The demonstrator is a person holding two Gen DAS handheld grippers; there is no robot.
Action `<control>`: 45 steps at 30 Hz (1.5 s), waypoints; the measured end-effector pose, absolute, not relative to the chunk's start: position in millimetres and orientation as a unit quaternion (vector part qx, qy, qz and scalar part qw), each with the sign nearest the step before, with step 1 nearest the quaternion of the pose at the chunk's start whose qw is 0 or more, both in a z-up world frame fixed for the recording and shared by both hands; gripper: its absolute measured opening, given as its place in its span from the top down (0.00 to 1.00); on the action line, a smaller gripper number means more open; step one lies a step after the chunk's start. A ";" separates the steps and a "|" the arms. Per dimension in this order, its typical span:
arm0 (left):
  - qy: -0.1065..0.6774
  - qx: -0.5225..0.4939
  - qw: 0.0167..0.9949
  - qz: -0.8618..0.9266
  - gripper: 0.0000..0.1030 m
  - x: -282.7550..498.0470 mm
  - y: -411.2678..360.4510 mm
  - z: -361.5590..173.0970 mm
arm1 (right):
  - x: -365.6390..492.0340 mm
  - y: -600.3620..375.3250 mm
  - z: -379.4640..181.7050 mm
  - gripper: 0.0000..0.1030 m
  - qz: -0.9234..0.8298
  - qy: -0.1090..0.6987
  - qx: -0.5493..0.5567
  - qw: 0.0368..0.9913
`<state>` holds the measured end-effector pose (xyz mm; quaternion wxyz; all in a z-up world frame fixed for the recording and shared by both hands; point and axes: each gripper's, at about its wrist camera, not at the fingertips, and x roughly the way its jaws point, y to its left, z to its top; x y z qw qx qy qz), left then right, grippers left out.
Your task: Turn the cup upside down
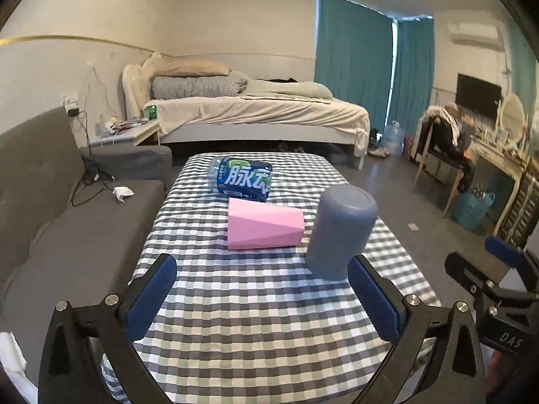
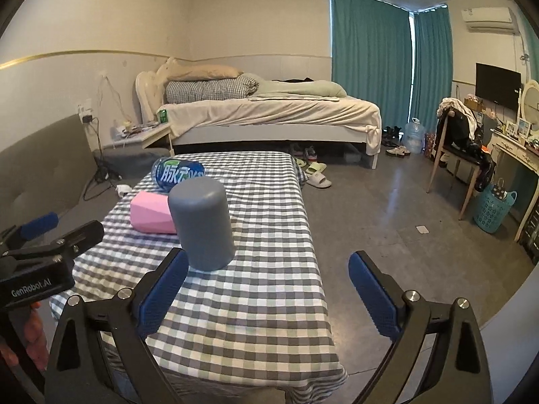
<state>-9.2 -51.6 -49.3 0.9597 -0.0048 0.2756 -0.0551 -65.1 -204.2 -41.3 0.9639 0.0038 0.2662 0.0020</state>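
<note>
A grey cup (image 1: pixel 340 230) stands upside down, closed base up, on the checked tablecloth (image 1: pixel 256 320). It also shows in the right wrist view (image 2: pixel 203 222). A pink faceted cup (image 1: pixel 264 224) lies on its side just left of it, also in the right wrist view (image 2: pixel 151 213). My left gripper (image 1: pixel 262 299) is open and empty, its right finger (image 1: pixel 374 294) close to the grey cup's lower edge. My right gripper (image 2: pixel 269 294) is open and empty, its left finger (image 2: pixel 165 294) just in front of the grey cup.
A blue-labelled water bottle (image 1: pixel 241 178) lies on its side at the table's far end. A grey sofa (image 1: pixel 54 208) runs along the left. A bed (image 1: pixel 256 114) stands behind. A chair (image 2: pixel 461 155) and a teal basket (image 2: pixel 493 208) stand at right.
</note>
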 end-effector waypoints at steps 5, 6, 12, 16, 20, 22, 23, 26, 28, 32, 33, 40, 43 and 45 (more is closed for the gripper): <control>0.274 0.002 0.960 -0.063 0.00 -18.2 -54.1 -51.4 | -65.3 -203.7 -43.4 0.06 0.000 0.270 0.007 0.963; 0.275 0.002 0.959 -0.063 0.00 -18.1 -53.6 -51.9 | -65.4 -204.9 -43.8 0.06 -0.003 0.271 0.005 0.963; 0.274 -0.005 0.959 -0.064 0.00 -22.5 -47.2 -52.1 | -65.1 -203.9 -41.9 0.06 -0.007 0.273 0.001 0.962; 0.277 -0.010 0.959 -0.063 0.00 -22.1 -42.4 -52.8 | -64.6 -201.9 -41.1 0.06 -0.011 0.275 0.000 0.961; 0.276 -0.013 0.959 -0.064 0.00 -23.3 -39.2 -53.3 | -63.4 -200.4 -41.1 0.06 -0.013 0.276 0.005 0.961; 0.277 -0.012 0.959 -0.064 0.00 -23.3 -39.2 -53.7 | -63.2 -200.0 -41.2 0.06 -0.012 0.276 0.008 0.961; 0.276 -0.012 0.959 -0.063 0.00 -23.9 -38.6 -53.6 | -63.0 -199.9 -41.2 0.06 -0.013 0.277 0.007 0.961; 0.278 -0.012 0.958 -0.064 0.00 -25.1 -38.0 -53.6 | -63.1 -199.1 -42.3 0.06 -0.013 0.277 0.008 0.961; 0.280 -0.009 0.958 -0.066 0.00 -24.8 -39.1 -53.2 | -63.4 -198.2 -42.8 0.06 -0.013 0.279 0.007 0.960; 0.280 -0.008 0.957 -0.067 0.00 -25.2 -41.2 -52.4 | -62.5 -199.0 -43.0 0.06 -0.011 0.280 0.010 0.960; 0.281 -0.008 0.957 -0.067 0.00 -25.1 -41.2 -52.5 | -62.4 -199.3 -42.8 0.06 -0.012 0.281 0.010 0.960; 0.287 -0.005 0.956 -0.062 0.00 -22.5 -41.8 -51.6 | -61.3 -200.1 -42.3 0.06 -0.011 0.281 0.010 0.960; 0.287 -0.006 0.956 -0.060 0.00 -22.3 -41.2 -51.9 | -61.6 -200.8 -42.3 0.06 -0.012 0.282 0.008 0.959; 0.287 -0.003 0.956 -0.057 0.00 -22.3 -40.7 -52.2 | -61.9 -200.3 -43.3 0.06 -0.010 0.283 0.009 0.959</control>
